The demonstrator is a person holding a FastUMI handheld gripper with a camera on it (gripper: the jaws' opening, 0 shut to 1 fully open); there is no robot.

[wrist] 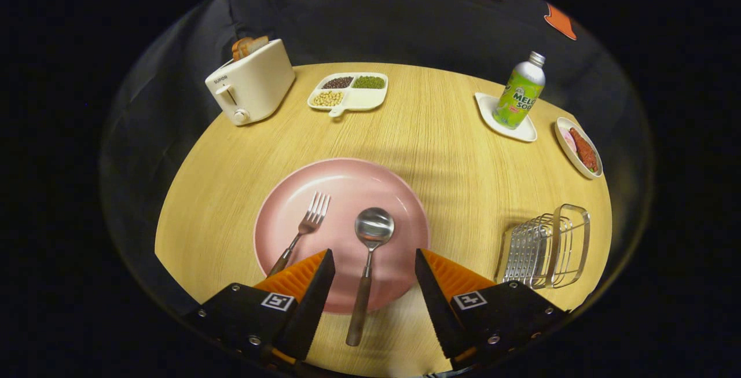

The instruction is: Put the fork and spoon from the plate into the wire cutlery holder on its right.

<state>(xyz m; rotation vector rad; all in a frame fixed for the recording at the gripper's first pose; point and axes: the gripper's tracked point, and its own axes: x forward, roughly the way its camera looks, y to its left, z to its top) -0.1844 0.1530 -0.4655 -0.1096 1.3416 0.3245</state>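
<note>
A pink plate [341,184] lies on the round wooden table just ahead of my fingers. On it rest a metal fork [305,228] toward the left and a metal spoon [370,250] in the middle, both with brown handles. The spoon's handle runs off the plate's near rim and lies between my two fingers. The fork's handle end disappears behind my left finger. My gripper [374,259] hangs open above the plate's near edge, gripping nothing. The wire cutlery holder [547,246] stands on the table to the right of the plate, beside my right finger.
A cream toaster [250,81] with bread stands at the back left. A divided dish of beans [349,92] sits at the back middle. A green soda bottle [520,93] on a white coaster and a small dish of food [579,147] are at the back right.
</note>
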